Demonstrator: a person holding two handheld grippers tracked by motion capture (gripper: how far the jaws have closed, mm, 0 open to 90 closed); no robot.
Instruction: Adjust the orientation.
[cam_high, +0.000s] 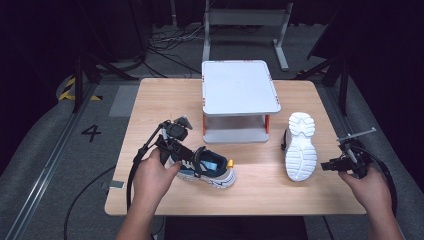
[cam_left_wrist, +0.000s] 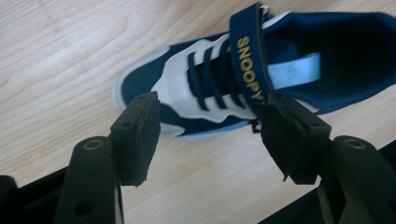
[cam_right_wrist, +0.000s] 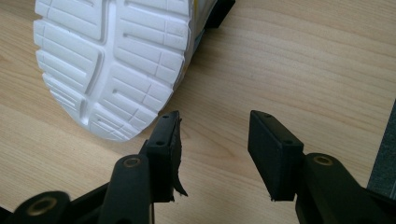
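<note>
Two sneakers lay on the wooden table; the navy and white one stood upright on its sole near the front edge, and its mate lay overturned to the right, its white tread facing up. The left gripper sat at the near end of the upright sneaker, held in the person's left hand; from the high view the jaws seemed to reach the shoe, though contact could not be judged there. In the left gripper view the jaws stood spread with bare table between them; the navy sneaker lay just beyond the tips, its toe pointing left, its strap marked SNOOPY running toward the right-hand jaw, which overlapped the shoe's side in the picture; no pad pressed on it. The right gripper lay on the table just beside the overturned sneaker, held in the right hand; its jaws stood partly spread and gripped nothing. In the right gripper view the white sole lay ahead and to the left of the jaws, close to the left-hand tip but apart from it. A grey two-tier stand rose behind both shoes at the middle of the table.
</note>
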